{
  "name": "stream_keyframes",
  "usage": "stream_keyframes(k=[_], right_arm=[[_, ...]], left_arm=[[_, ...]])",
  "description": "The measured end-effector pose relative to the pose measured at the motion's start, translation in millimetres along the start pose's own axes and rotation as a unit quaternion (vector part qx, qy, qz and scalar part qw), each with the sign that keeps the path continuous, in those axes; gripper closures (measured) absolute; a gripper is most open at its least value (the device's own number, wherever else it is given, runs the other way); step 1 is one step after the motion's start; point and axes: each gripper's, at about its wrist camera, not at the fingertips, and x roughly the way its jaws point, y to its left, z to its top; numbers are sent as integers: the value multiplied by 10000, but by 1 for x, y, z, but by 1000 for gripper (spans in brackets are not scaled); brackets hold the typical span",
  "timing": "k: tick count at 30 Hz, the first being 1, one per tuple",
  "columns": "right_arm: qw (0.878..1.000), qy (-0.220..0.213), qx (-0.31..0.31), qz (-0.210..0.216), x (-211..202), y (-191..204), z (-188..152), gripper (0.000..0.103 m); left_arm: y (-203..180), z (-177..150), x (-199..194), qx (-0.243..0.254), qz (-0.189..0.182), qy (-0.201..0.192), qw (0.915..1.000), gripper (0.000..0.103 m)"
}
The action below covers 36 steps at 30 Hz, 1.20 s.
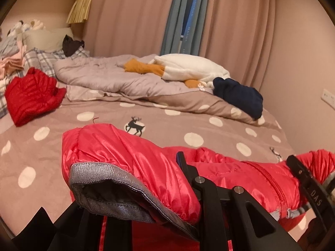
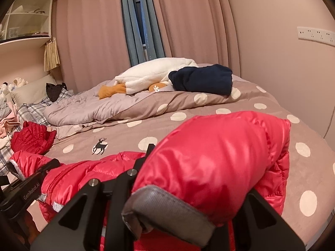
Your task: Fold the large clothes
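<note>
Nearest: left claw [image 1: 180,173], fingers largely buried under a bright red puffer jacket with grey-trimmed cuffs [image 1: 129,163]; it appears clamped on the fabric, though the gap is hidden. Right claw [image 2: 146,159], likewise covered by the jacket's other sleeve, apparently clamped too. Jacket: stretched between both claws above the bed, zipper running between them, one grey cuff draped over each claw. Beneath: taupe bedspread with white polka dots and black deer motifs [image 1: 171,123]. Farther: darker red quilted garment [image 1: 31,96] at left; rumpled grey duvet [image 1: 104,75]; navy folded garment [image 1: 240,96]; white fleece garment [image 1: 192,67]. Rearmost: pink curtains [image 1: 125,21].
</note>
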Motion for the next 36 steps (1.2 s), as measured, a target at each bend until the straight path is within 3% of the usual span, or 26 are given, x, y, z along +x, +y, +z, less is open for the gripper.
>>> stream_keyframes(k=[5, 7, 10, 14, 17, 29, 36], right_arm=[[9999, 111, -41, -52, 5, 0, -2, 78], [9998, 163, -18, -110, 9, -1, -4, 78], [9997, 183, 3, -145, 9, 2, -6, 72], [9999, 143, 22, 77, 4, 5, -8, 53], [9998, 108, 13, 137, 3, 7, -9, 45], [9989, 130, 333, 287, 4, -3, -8, 34], [9991, 133, 316, 251, 3, -1, -8, 33]], left_arm=[[-2, -3, -1, 97, -102, 3, 9999, 61], [2, -2, -4, 9, -246, -22, 9997, 57], [5, -2, -3, -126, -454, 19, 9989, 45], [9, 1, -1, -222, -536, 54, 9983, 41], [7, 1, -2, -235, -605, 30, 9979, 38], [9, 3, -5, -239, -647, 12, 9976, 32], [11, 4, -5, -307, -634, 18, 9975, 28]])
